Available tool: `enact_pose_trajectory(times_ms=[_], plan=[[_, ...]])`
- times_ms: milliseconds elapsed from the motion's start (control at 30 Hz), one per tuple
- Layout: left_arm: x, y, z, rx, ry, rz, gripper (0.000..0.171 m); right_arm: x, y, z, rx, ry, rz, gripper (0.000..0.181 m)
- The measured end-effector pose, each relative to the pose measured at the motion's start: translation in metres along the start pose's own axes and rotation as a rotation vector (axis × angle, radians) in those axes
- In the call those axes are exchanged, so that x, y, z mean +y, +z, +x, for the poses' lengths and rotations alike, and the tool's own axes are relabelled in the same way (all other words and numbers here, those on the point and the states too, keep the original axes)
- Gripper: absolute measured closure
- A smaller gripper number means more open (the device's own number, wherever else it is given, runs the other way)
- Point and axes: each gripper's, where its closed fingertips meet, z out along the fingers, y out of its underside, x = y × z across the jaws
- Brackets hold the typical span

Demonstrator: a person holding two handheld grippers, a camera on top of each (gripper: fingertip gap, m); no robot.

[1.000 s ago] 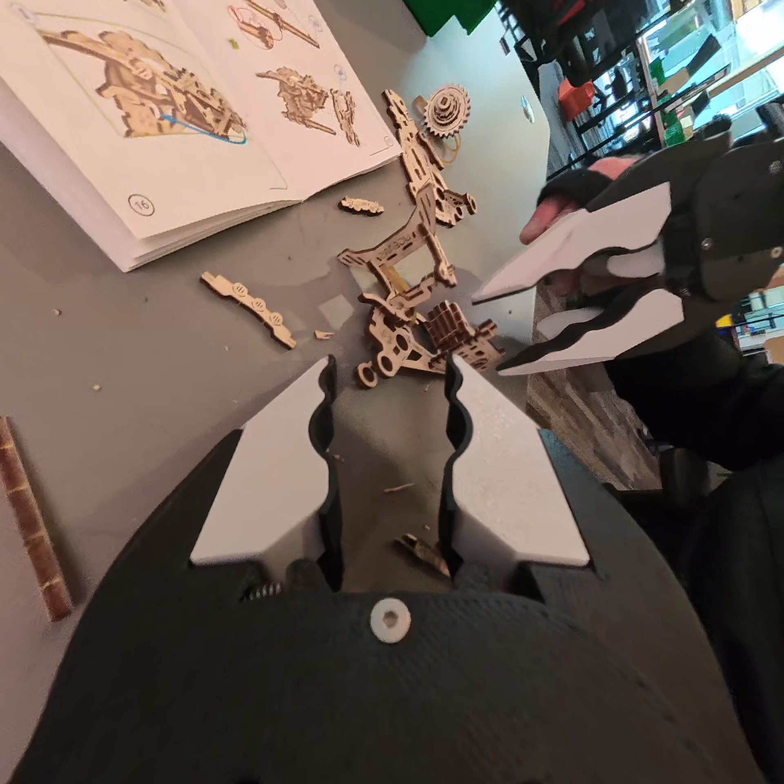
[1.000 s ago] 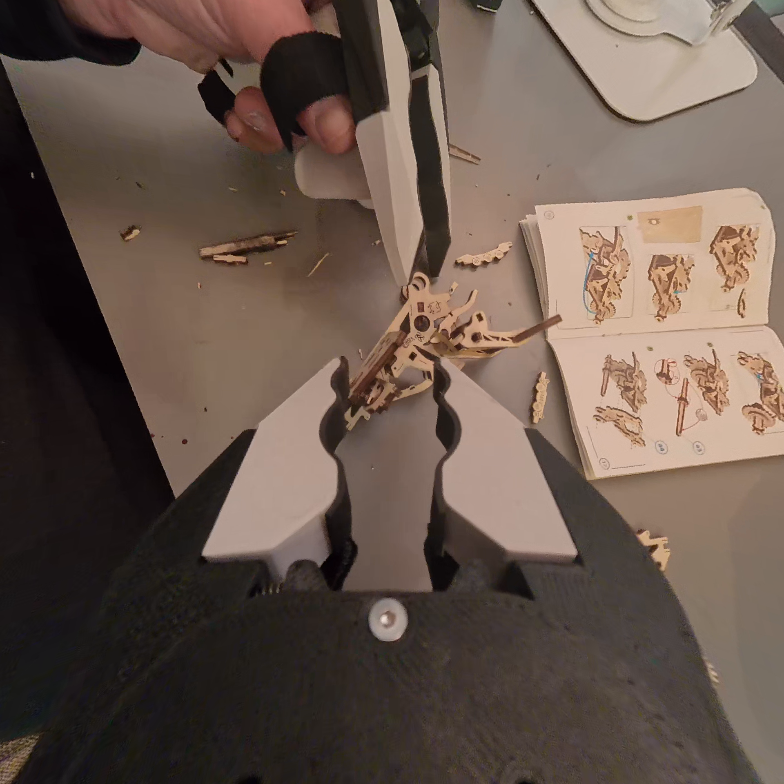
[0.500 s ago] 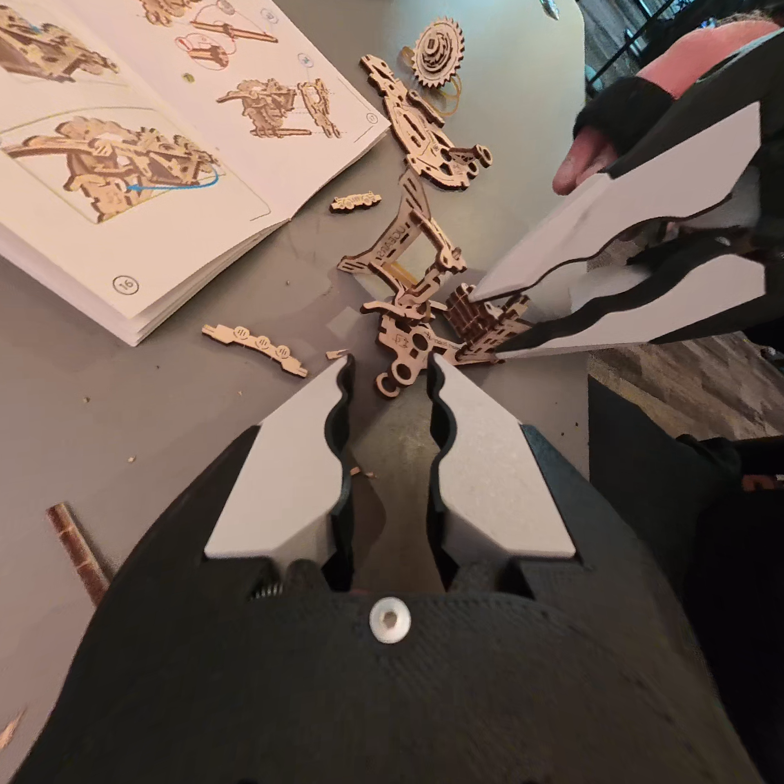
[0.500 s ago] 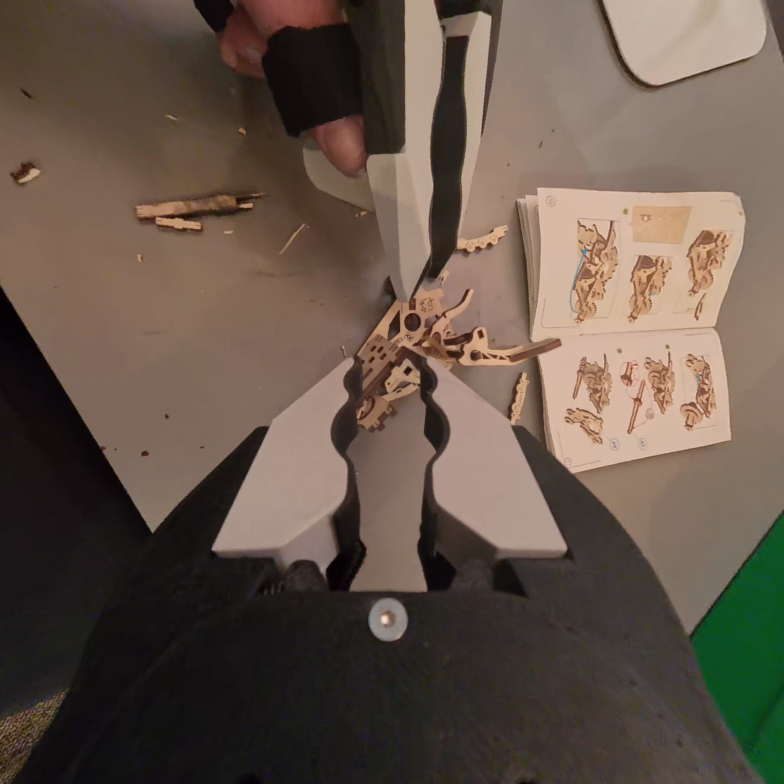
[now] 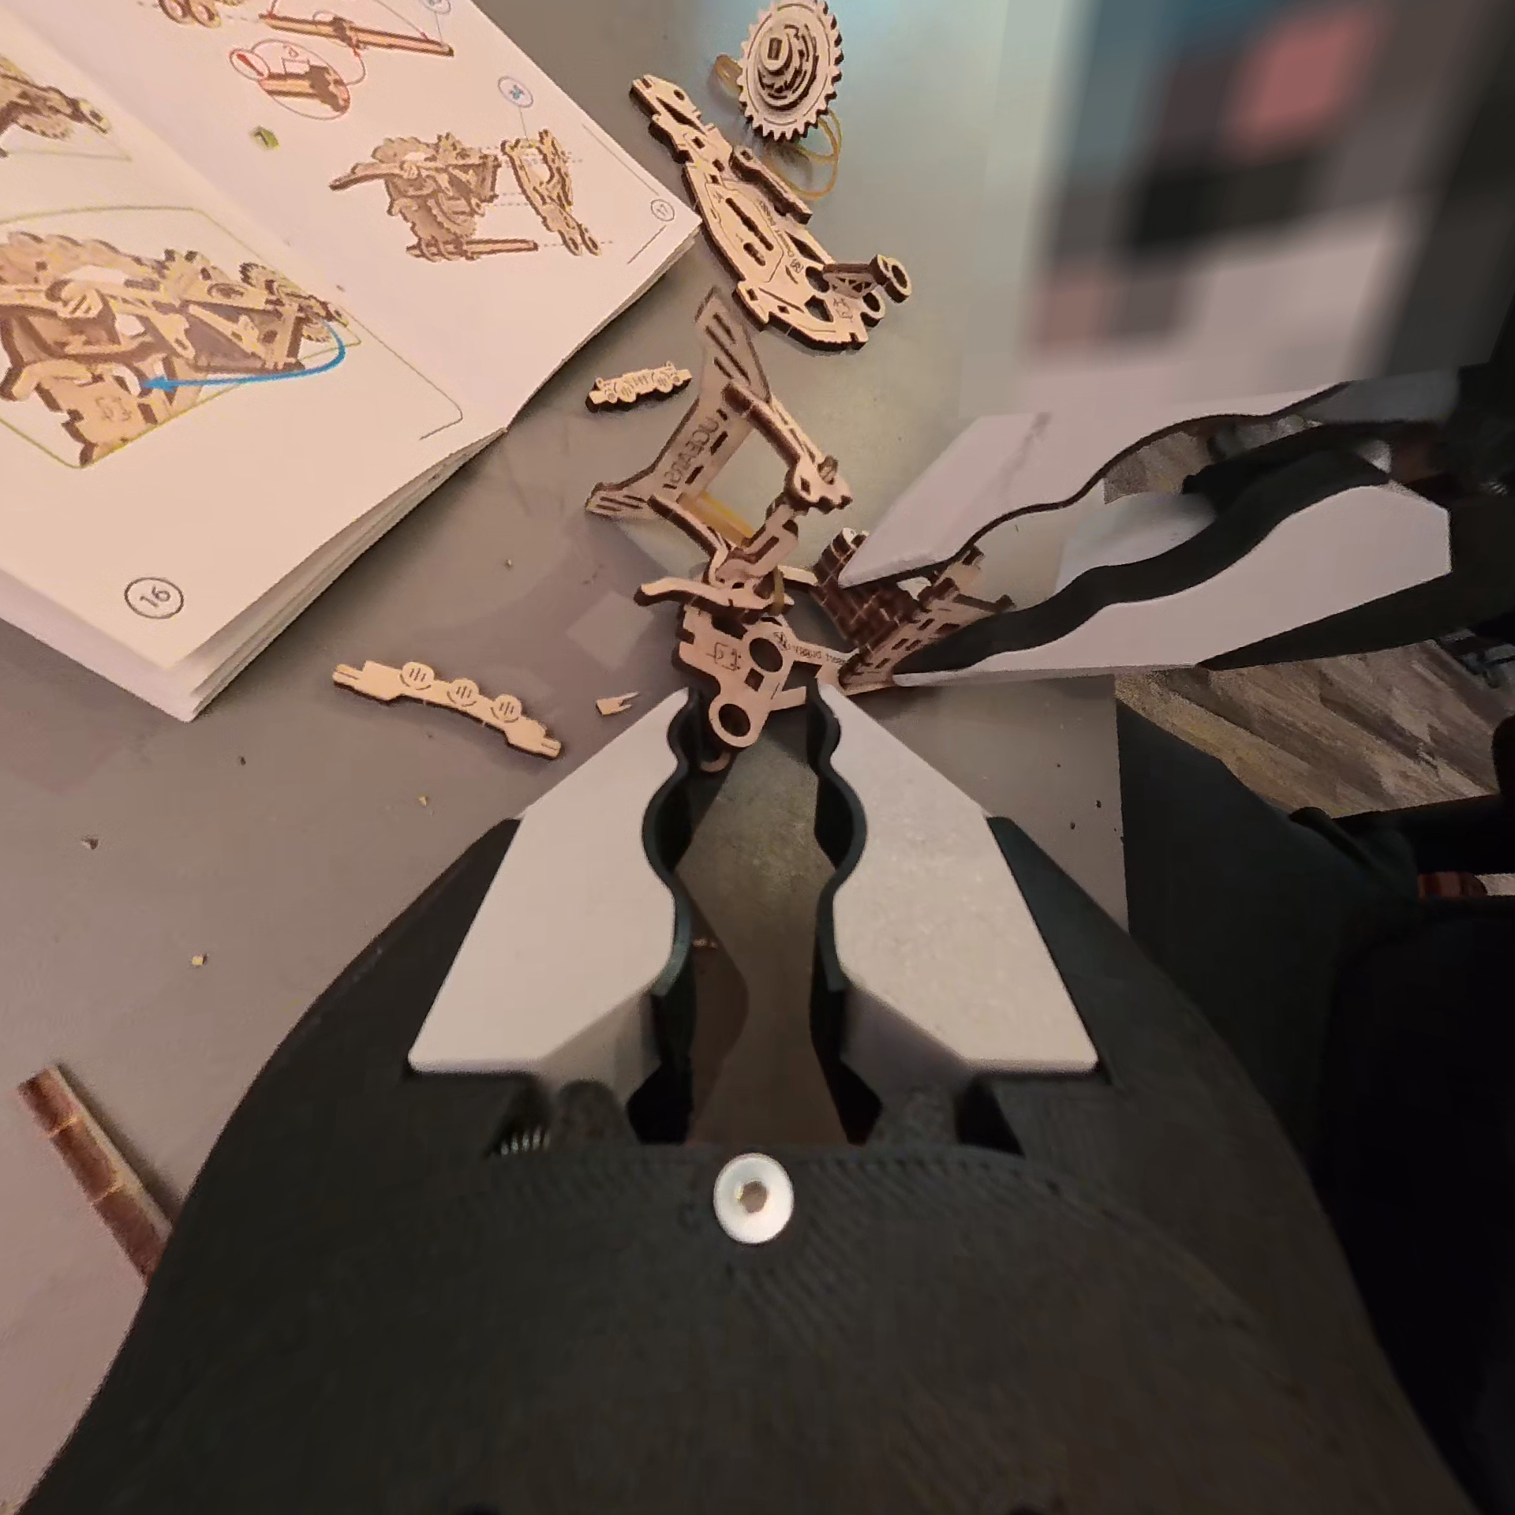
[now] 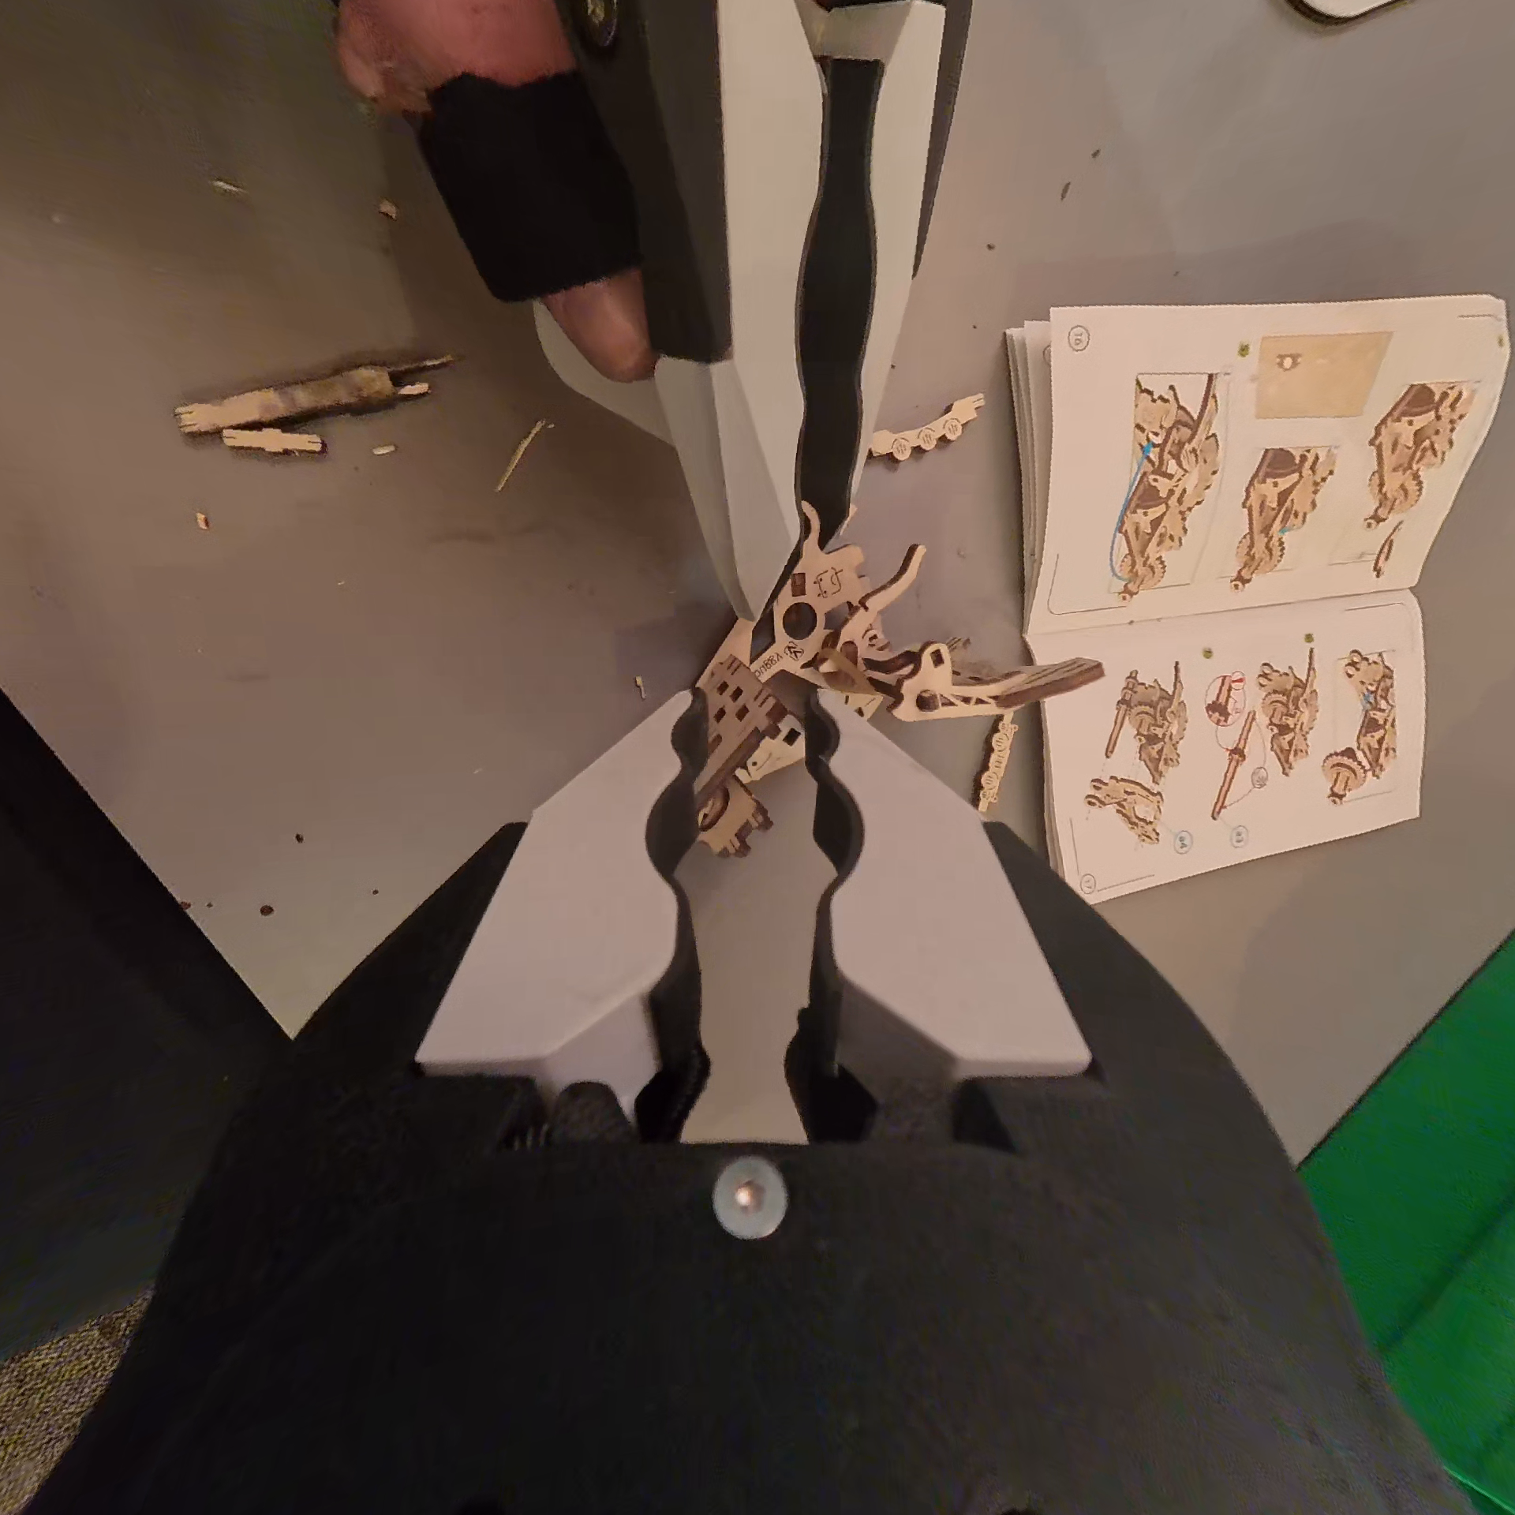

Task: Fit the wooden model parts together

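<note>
A partly built wooden model of light laser-cut plates sits between both grippers over the grey table. My left gripper is shut on its ringed plate end. My right gripper comes in from the right and is shut on the model's dark slotted block. In the right wrist view the right gripper holds that block end of the model. The left gripper reaches down from above and pinches the plate. A gloved finger shows beside it.
An open instruction booklet lies at the left; it also shows in the right wrist view. A wooden gear, a flat side plate, a curved strip and a small piece lie loose. Wood scraps lie near the table edge. Left and right tips are no more than a few centimetres apart. The right tips stand about 7 cm off the small piece. It is also in sight in the right wrist view.
Both grippers have closed in on the model from opposite ends and narrowed their fingers onto it. The left gripper has moved forward to the ringed plate.
</note>
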Motion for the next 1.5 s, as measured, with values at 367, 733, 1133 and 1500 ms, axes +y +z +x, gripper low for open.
enact_pose_trajectory(times_ms=[367,733,1133,1500], plan=[[-0.015,-0.013,0.001,0.138,-0.145,0.095,0.138,0.003,-0.004,0.001,0.051,0.003,0.120,0.163],[-0.012,0.008,0.008,0.239,-0.222,-0.039,0.147,0.002,-0.005,0.001,0.080,-0.012,0.222,0.166],[-0.025,0.007,0.012,0.177,-0.118,0.044,0.165,0.008,-0.011,0.002,0.042,0.037,0.158,0.163],[-0.037,0.002,0.020,0.061,0.028,0.116,0.166,0.011,-0.015,0.008,0.092,0.053,0.073,0.170]])
